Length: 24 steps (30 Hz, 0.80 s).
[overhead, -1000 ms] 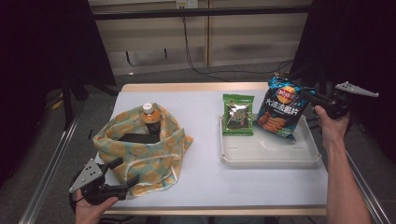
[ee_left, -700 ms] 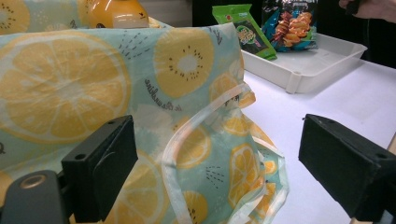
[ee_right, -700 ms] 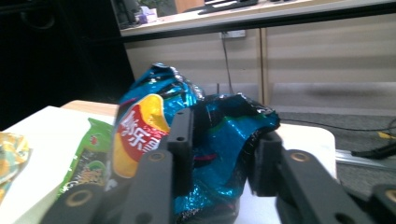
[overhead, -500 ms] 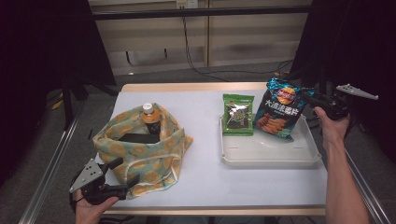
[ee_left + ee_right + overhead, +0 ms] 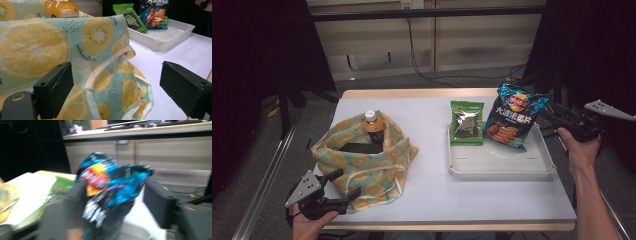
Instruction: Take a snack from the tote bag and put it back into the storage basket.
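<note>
Left gripper [image 5: 343, 184]: low at the near left, jaws spread wide, level.
Right gripper [image 5: 556, 118]: at the far right, jaws just opened, parted.
Right forearm [image 5: 588, 190]: extended forward.

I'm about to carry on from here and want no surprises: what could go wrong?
1. The chip bag leans upright against the tray wall; the right claw has just been opening beside it, so the bag may topple or slide out.
2. It also leans beside the green packet, which could be knocked over.
3. The left claw stands open around the tote's edge; pulling there could tip the bottle inside.
</note>
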Each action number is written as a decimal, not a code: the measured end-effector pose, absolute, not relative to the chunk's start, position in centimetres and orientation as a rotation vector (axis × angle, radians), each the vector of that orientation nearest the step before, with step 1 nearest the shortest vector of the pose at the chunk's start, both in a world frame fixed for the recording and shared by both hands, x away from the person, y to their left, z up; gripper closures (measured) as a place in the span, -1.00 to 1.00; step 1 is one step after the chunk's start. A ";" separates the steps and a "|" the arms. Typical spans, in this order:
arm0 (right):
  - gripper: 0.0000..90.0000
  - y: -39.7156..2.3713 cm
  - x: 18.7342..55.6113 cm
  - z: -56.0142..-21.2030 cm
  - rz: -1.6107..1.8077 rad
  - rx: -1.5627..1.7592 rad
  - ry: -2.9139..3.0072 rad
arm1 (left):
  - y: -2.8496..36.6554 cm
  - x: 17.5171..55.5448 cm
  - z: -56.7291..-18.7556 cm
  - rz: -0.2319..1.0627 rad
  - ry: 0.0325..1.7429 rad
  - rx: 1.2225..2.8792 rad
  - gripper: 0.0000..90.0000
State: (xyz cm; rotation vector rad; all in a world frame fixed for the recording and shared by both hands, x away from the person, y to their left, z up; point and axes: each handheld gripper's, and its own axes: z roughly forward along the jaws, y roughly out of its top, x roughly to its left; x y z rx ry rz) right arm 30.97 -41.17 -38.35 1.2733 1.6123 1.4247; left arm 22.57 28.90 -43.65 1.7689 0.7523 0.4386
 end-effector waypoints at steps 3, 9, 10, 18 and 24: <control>0.41 -40.5 30.2 -38.9 1.450 1.249 1.665 | 28.9 22.6 -43.6 0.442 0.753 1.773 -0.75; 0.97 -38.1 30.3 -41.6 1.469 1.213 1.872 | 28.8 22.6 -43.7 0.438 0.754 1.775 -0.75; 1.00 -37.3 30.6 -42.1 1.453 1.206 1.926 | 28.9 22.6 -43.6 0.443 0.758 1.777 -0.75; 1.00 -35.3 32.3 -44.0 1.383 1.256 2.090 | 28.9 22.6 -43.7 0.437 0.750 1.771 -0.75; 1.00 -34.5 33.6 -45.2 1.312 1.284 2.152 | 28.9 22.6 -43.7 0.446 0.758 1.777 -0.75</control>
